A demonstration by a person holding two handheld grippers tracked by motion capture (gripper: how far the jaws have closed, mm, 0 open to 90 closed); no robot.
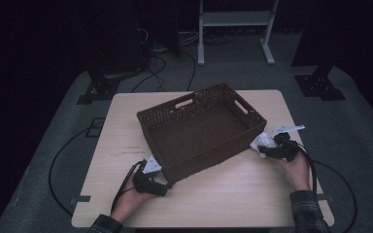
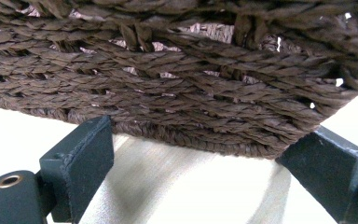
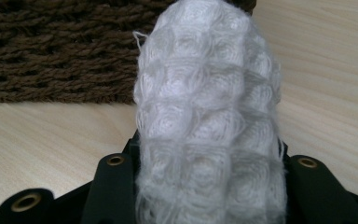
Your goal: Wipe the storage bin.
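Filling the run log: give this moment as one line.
left claw: open, at basket corner | right claw: shut on cloth, beside basket

High view: fixed above the person's side, facing forward and down over the whole table (image 1: 233,194). Left gripper view: close against the basket (image 2: 177,79) wall, low to the table. Right gripper view: close behind a white cloth (image 3: 209,116); basket wall shared by all three

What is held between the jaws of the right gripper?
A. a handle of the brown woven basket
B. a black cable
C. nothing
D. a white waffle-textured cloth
D: in the right gripper view the white waffle-textured cloth sits clamped between the two black jaws of the right gripper, beside the brown woven basket.
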